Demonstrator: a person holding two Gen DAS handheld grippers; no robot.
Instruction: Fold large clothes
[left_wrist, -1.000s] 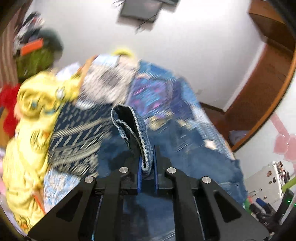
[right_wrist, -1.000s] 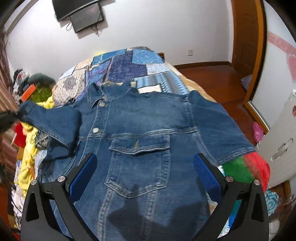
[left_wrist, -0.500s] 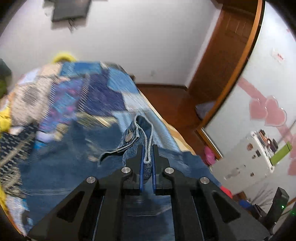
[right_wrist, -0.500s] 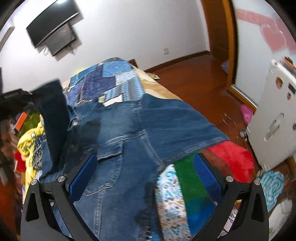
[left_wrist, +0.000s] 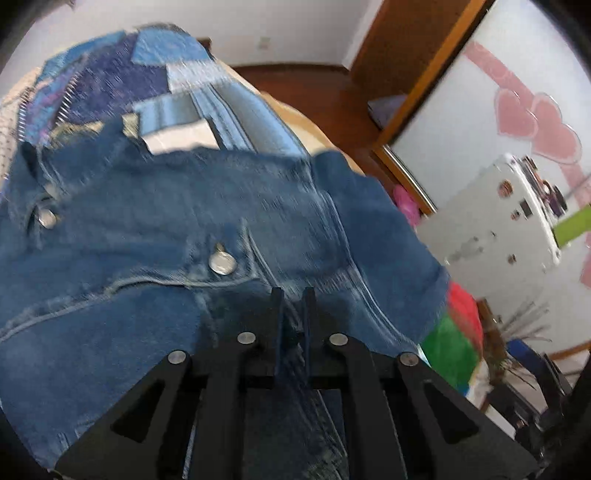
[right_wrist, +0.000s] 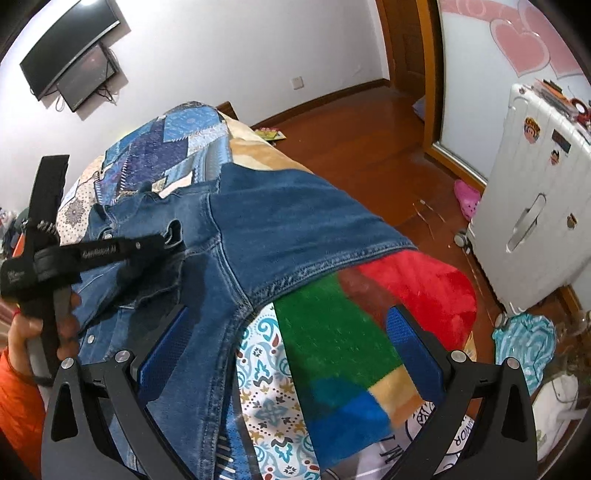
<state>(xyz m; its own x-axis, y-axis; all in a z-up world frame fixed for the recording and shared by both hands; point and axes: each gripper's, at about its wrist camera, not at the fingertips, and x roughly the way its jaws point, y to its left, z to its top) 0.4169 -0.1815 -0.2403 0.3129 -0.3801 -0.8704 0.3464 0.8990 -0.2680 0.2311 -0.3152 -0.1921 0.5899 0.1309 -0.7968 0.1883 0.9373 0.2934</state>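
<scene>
Your right gripper (right_wrist: 291, 354) hangs wide open over the denim jacket (right_wrist: 280, 229) on the patchwork bedspread (right_wrist: 166, 147). At nine o'clock, your left gripper (right_wrist: 173, 232), lettering unreadable, pinches the jacket's folded-over sleeve.

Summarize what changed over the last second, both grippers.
The left gripper, clamped on the denim jacket's left sleeve, carried it from the left side across onto the jacket front, where it now lies folded over. The right gripper swung right, toward the right sleeve over the colourful blanket. Unchanged: left stays shut on the sleeve, right stays open and empty, jacket body stays flat on the bed.
</scene>
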